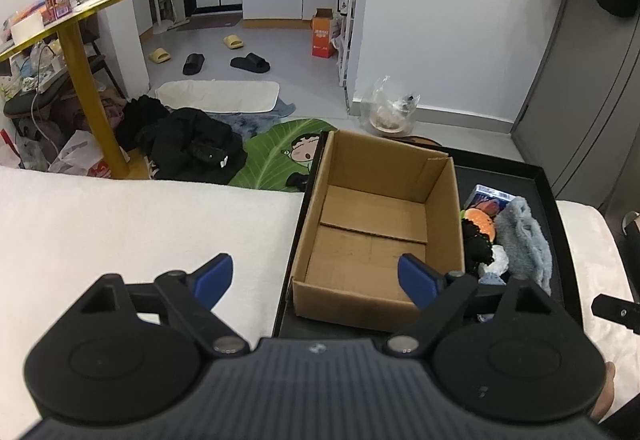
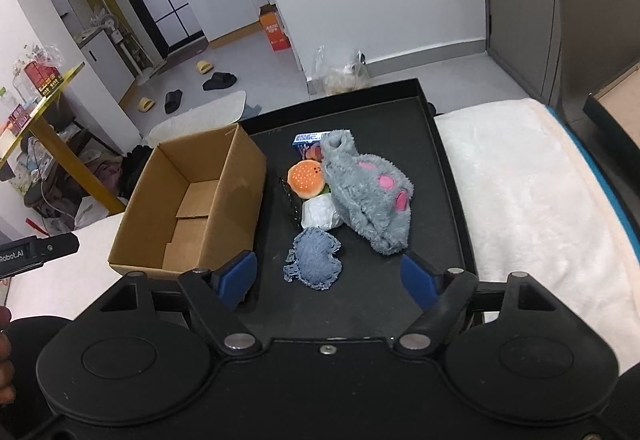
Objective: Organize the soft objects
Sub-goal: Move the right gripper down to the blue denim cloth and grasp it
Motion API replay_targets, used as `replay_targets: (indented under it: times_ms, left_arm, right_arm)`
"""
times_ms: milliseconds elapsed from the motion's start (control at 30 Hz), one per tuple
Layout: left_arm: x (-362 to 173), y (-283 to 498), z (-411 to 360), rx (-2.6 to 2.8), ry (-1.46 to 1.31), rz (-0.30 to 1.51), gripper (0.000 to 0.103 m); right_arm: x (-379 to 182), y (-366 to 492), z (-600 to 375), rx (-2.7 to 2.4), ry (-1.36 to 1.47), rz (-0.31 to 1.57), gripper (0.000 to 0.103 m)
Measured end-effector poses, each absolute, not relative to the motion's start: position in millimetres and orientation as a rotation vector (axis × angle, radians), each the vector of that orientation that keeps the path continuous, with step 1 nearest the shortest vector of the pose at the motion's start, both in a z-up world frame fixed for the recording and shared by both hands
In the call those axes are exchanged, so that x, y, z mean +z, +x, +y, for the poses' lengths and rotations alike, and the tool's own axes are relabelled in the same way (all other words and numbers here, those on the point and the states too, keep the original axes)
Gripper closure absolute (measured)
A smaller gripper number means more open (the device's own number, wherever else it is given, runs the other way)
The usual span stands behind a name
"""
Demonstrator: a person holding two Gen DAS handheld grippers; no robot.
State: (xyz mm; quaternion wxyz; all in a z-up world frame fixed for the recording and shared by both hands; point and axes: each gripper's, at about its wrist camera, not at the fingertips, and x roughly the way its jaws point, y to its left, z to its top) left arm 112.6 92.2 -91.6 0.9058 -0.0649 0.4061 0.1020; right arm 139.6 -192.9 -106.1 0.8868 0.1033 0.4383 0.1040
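Observation:
An open, empty cardboard box [image 2: 192,208] stands on the left of a black tray [image 2: 448,168]; the box also shows in the left wrist view [image 1: 376,224]. Right of it lie soft things: a grey plush paw slipper [image 2: 368,196], a burger plush [image 2: 306,180], a white soft piece [image 2: 320,214], a blue denim lace pad [image 2: 316,258] and a small printed packet [image 2: 308,140]. My right gripper [image 2: 332,280] is open and empty, just in front of the denim pad. My left gripper [image 1: 316,280] is open and empty over the box's near left corner.
The tray [image 1: 560,224] rests on a white blanket-covered surface [image 1: 140,232]. Beyond its edge is the floor with black clothes [image 1: 188,140], a leaf mat [image 1: 280,148], slippers and a yellow-legged table [image 1: 80,52]. A grey cabinet [image 1: 580,100] stands at the right.

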Motion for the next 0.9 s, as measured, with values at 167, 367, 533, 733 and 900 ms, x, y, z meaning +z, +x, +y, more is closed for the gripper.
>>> replay_targets:
  times_ms: [167, 367, 533, 733, 900]
  left_arm:
    - [-104, 125, 97, 0.227, -0.144, 0.865, 0.025]
    - [-118, 146, 104, 0.246, -0.156, 0.912, 0.040]
    - [-129, 163, 110, 0.272, -0.157, 0.953, 0.048]
    - [-148, 179, 121, 0.281, -0.173, 1.023, 0.053]
    - [-160, 191, 120, 0.286, -0.154, 1.086, 0.056]
  right_arm:
    - [-118, 153, -189, 0.215, 0.220, 0.942, 0.026]
    - [-137, 172, -181, 0.222, 0.234, 0.998, 0.032]
    - [-154, 188, -171, 0.230, 0.257, 1.032, 0.036]
    - [-177, 201, -154, 0.259, 0.226, 1.066, 0.037]
    - [-200, 211, -144, 0.247, 0.204, 1.098, 0.041]
